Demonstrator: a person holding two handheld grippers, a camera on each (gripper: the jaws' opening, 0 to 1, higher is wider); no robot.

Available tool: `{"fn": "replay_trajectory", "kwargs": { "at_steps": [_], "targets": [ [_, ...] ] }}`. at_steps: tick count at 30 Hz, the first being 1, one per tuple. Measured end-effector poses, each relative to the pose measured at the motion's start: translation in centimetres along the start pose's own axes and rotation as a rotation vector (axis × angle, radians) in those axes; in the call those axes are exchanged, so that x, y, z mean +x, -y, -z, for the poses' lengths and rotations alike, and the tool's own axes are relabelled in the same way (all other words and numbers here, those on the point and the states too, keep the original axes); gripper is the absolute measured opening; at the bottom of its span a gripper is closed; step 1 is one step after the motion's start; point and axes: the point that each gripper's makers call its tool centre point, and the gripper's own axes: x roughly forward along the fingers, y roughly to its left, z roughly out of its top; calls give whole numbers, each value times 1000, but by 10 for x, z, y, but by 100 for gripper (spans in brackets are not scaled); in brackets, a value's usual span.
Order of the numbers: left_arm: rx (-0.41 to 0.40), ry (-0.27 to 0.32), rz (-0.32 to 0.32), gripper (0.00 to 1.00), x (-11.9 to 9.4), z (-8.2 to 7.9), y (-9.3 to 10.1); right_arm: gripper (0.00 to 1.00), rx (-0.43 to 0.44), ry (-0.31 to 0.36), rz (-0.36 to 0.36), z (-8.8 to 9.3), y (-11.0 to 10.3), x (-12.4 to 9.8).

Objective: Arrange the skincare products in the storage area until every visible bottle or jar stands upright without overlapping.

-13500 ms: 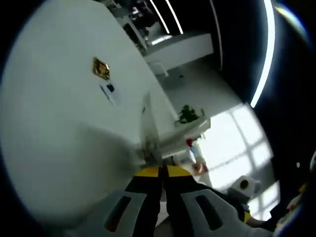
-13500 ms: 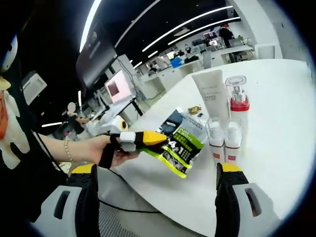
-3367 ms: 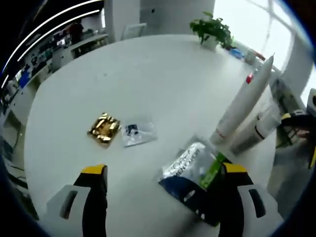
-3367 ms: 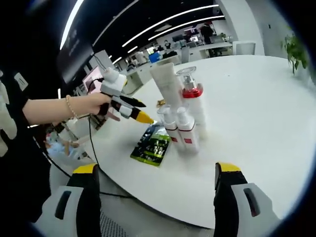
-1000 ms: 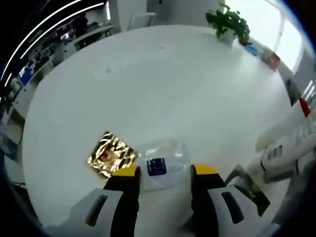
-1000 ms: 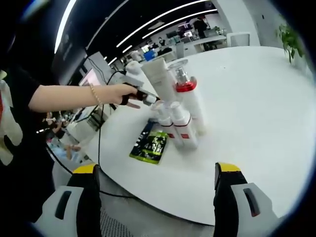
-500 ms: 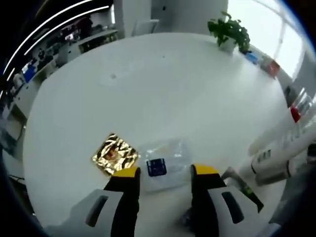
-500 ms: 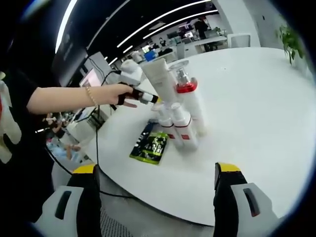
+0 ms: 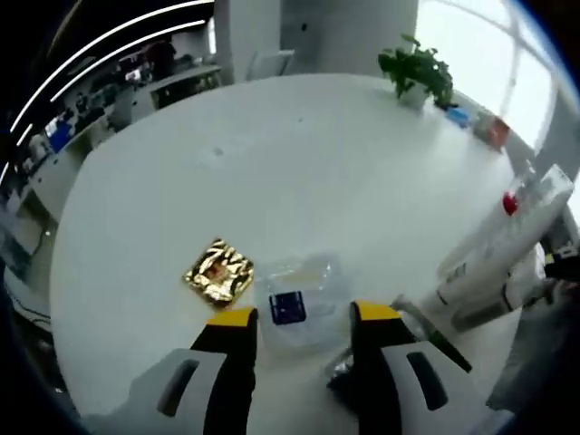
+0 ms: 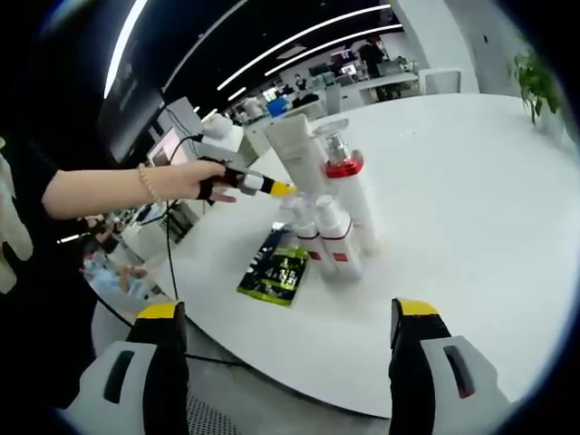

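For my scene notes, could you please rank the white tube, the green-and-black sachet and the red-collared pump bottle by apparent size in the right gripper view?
1. White tube and red-collared pump bottle: look alike, no clear order.
2. Green-and-black sachet: smallest, lying flat.

White table [image 9: 299, 154] w/ bottles [image 10: 337, 217], sachets [image 9: 217, 272].

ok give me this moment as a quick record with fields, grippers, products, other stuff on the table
left gripper: jaws part-closed around a clear sachet, whether lifted cannot be told
right gripper: jaws wide apart, holding nothing, back from the table edge
standing products: white tube, red-collared pump bottle and two small bottles, upright, bunched together
flat items: green and black pouch lying beside the bottles; gold foil sachet beside the clear sachet
surface: round white table
background: potted plant at the far rim
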Motion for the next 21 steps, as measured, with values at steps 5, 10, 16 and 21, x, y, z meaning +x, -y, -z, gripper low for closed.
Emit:
{"fn": "replay_trajectory", "kwargs": {
  "at_steps": [5,10,16,21],
  "targets": [
    [-29,16,-1,42,-14,8,5,92,-9,1,-1,1,1,1],
    [-37,14,-3,42,-23,16,9,91,-22,-4,-6,2,1,1],
    [-43,33,-12,42,-40,19,10,91,-38,-12,-14,3,-2,2],
    [-38,45,-16,42,-46,24,8,91,-46,-15,-15,3,-2,2]
  ]
}}
